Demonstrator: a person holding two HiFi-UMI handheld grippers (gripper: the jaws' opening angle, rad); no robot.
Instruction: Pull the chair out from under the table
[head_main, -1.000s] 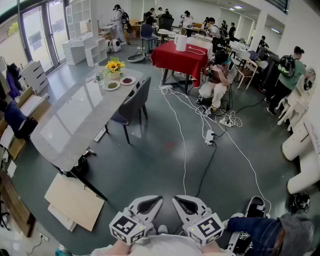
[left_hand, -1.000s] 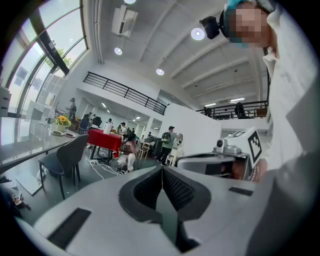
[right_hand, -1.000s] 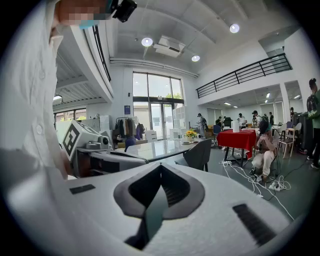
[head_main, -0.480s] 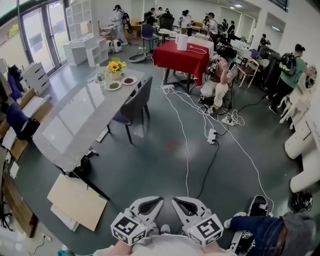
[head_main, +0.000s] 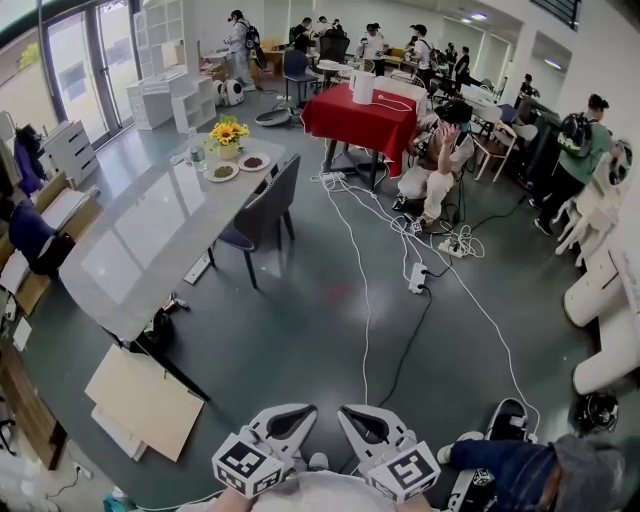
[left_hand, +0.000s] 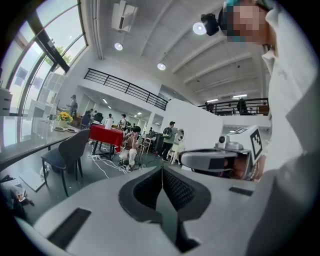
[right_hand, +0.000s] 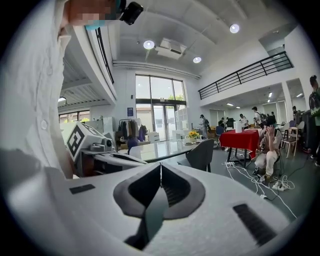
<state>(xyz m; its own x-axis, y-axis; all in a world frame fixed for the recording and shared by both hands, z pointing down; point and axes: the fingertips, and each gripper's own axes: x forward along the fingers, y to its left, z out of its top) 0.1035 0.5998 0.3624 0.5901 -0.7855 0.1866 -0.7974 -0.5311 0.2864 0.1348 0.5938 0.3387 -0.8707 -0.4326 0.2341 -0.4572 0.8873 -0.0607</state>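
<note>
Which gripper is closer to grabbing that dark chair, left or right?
Left, probably. The chair stands ahead to the left at the table, so the left gripper is slightly nearer than the right gripper. Both are shut, empty and far off.

Dark grey chair (head_main: 270, 200) with a blue seat, upper left of centre, at a glossy pale grey table (head_main: 140, 250) bearing yellow flowers (head_main: 229, 130); red cloth (head_main: 362, 115) at upper centre. Grey-green floor (head_main: 300, 330) crossed by white cables (head_main: 365, 290), tan board (head_main: 145, 400) lower left. At the bottom, left gripper (head_main: 305, 412) and right gripper (head_main: 347, 411) are light grey, their cubes patterned with black-and-white squares.
</note>
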